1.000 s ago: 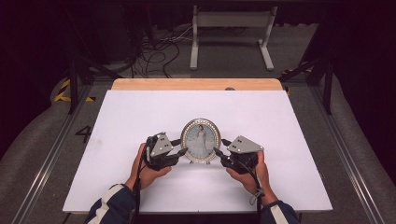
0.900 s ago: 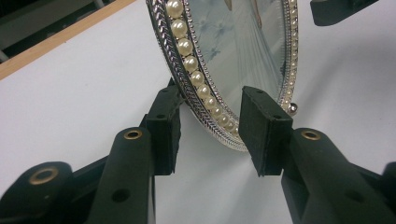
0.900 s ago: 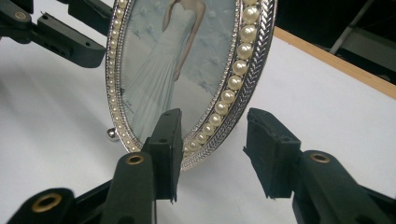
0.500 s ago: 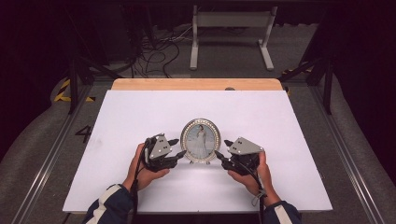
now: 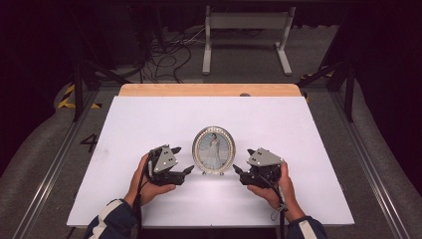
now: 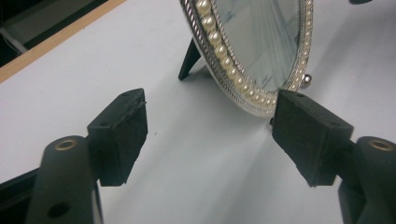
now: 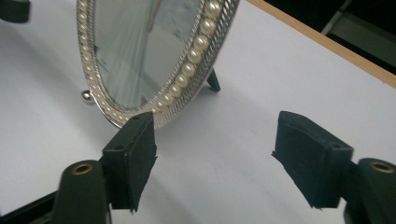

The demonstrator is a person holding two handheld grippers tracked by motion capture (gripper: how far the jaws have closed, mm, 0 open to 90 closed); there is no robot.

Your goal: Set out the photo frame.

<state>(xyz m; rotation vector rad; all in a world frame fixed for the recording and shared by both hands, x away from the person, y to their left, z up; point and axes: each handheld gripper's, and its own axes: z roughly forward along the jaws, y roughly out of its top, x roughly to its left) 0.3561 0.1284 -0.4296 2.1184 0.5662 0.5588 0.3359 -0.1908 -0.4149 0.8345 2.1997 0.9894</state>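
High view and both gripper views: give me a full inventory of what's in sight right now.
picture frame: one, oval, silver with pearl rim, standing upright mid-table between the grippers, propped on a dark back leg
table: one, white top, wooden far edge
metal stand: one, pale grey, on the floor beyond the table
cables: a dark tangle, floor at far left
left gripper: one, black, jaws just opened, nothing between them, left of the frame
right gripper: one, black, jaws just opened, empty, right of the frame
hands: two, one on each gripper

A white table top with a wooden far edge; cables and a grey stand beyond.
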